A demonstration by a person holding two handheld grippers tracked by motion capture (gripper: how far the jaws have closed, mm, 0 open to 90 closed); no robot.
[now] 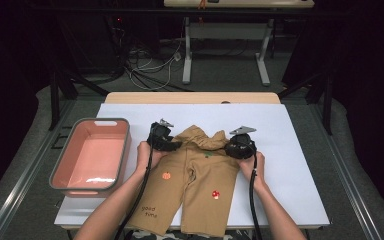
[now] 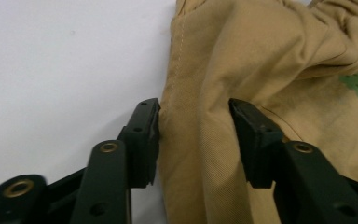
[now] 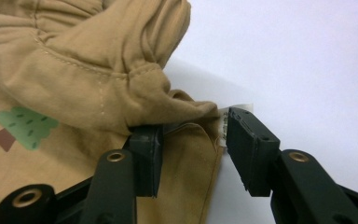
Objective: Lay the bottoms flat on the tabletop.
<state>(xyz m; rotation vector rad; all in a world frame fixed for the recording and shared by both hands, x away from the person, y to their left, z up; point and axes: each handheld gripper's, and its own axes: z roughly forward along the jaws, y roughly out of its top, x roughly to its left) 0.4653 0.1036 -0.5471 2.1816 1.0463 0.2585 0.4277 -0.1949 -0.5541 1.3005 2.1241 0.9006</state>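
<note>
Currently the white worktop (image 1: 290,150) carries tan trousers (image 1: 192,185) laid flat, legs toward the person, beside a pink bin (image 1: 91,156). Left claw (image 2: 193,135) and right claw (image 3: 193,149) each sit part open, straddling a waistband side, pads not pressing. Risk: uneven bites would bunch the fold.

Tan trousers (image 1: 195,175): matt woven cloth, finely ribbed. Counter (image 1: 290,150): smooth matt white sheet. Pink bin (image 1: 91,156): glossy plastic.
</note>
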